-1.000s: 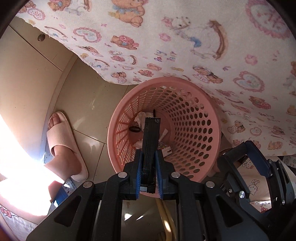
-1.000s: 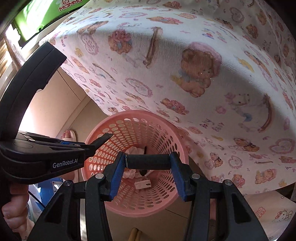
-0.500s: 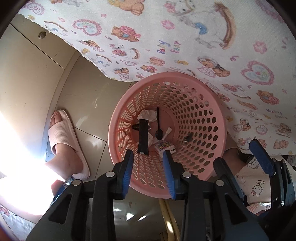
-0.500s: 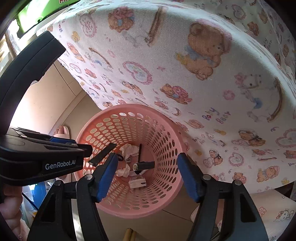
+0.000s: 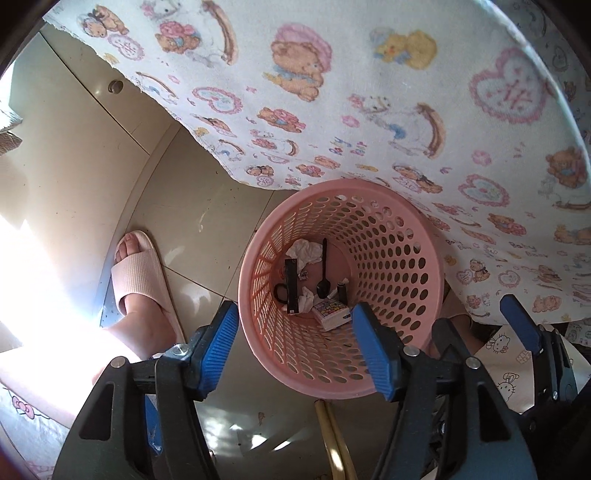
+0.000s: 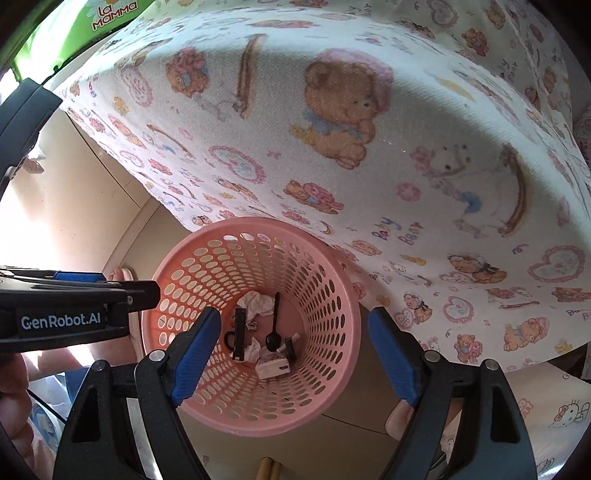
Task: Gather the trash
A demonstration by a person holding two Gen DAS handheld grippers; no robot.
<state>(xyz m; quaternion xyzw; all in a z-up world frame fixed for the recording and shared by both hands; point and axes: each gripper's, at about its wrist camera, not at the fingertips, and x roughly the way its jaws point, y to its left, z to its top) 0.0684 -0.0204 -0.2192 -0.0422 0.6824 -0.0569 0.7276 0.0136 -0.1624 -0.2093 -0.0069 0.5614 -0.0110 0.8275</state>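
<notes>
A pink perforated basket [image 5: 245,280] [image 6: 343,295] stands on the tiled floor below both grippers. In it lie a flat black strip [image 5: 291,286] [image 6: 239,339], a short black cylinder [image 5: 341,291] [image 6: 290,347], a black spoon [image 5: 323,273], crumpled white tissue [image 5: 304,251] and a small printed box [image 5: 331,313]. My left gripper [image 5: 294,314] [image 6: 144,291] hangs over the basket's left side, jaws opening, nothing between them. Over the basket's near side, the jaws of my right gripper [image 6: 294,314] [image 5: 480,325] are also opening, with nothing between them.
A bear-print cloth [image 5: 369,110] hangs over an edge just behind the basket. A foot in a pink slipper [image 5: 136,273] stands left of it. Two wooden sticks [image 5: 332,435] lie under the basket's near side. A green box [image 6: 92,18] sits at the top left.
My left gripper let go of the black strip and the right let go of the black cylinder; both now lie in the basket. Both jaws spread wider and the left gripper rose.
</notes>
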